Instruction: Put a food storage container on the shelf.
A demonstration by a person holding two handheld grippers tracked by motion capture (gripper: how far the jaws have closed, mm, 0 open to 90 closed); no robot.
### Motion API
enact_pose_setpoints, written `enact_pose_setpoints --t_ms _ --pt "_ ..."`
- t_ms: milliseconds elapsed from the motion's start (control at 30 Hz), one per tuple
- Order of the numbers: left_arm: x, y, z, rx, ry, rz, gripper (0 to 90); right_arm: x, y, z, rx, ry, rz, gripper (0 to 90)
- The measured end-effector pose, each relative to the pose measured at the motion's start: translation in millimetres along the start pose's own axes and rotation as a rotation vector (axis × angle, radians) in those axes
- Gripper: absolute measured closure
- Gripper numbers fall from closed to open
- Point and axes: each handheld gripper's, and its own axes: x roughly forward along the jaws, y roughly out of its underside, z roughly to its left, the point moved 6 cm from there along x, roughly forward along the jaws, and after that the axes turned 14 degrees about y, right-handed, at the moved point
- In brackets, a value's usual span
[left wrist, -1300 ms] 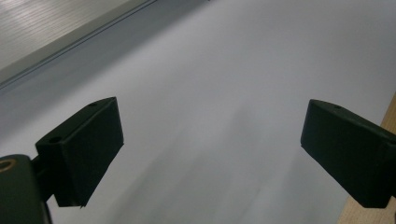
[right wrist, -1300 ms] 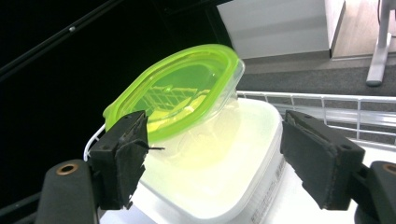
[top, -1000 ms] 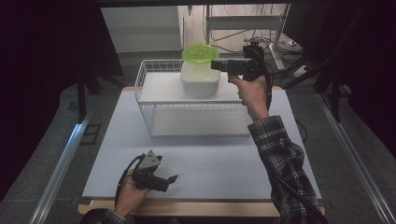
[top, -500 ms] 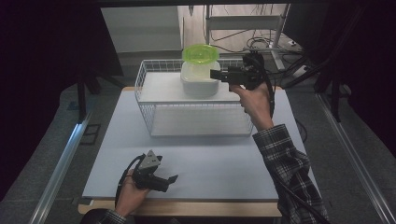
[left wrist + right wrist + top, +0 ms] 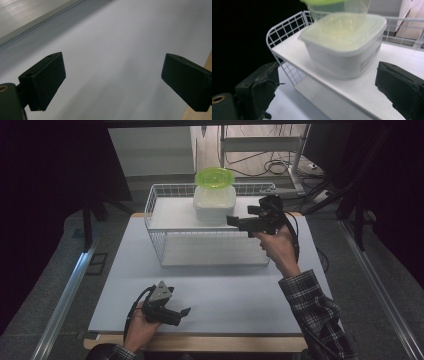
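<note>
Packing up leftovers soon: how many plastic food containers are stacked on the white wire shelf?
2. A square translucent white plastic container with a lid sits on the white wire shelf's upper tier; a clear round plastic container with a lime-green lid rests on top of it.

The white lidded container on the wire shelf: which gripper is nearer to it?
Right. The right gripper hangs open just beside the white container; the left gripper rests far away at the table's near edge.
</note>
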Motion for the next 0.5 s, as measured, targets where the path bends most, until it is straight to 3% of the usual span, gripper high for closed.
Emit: enact_pose_setpoints --t_ms 300,500 --pt "0.3 -0.1 -0.2 0.001 -0.002 -0.001 5.0 -5.5 35.6 3.0 -0.064 0.012 0.032 2.1" --pt "0.8 0.0 -0.7 0.001 -0.003 0.0 5.0 -10.1 59.0 1.9 -0.079 0.018 0.043 2.1"
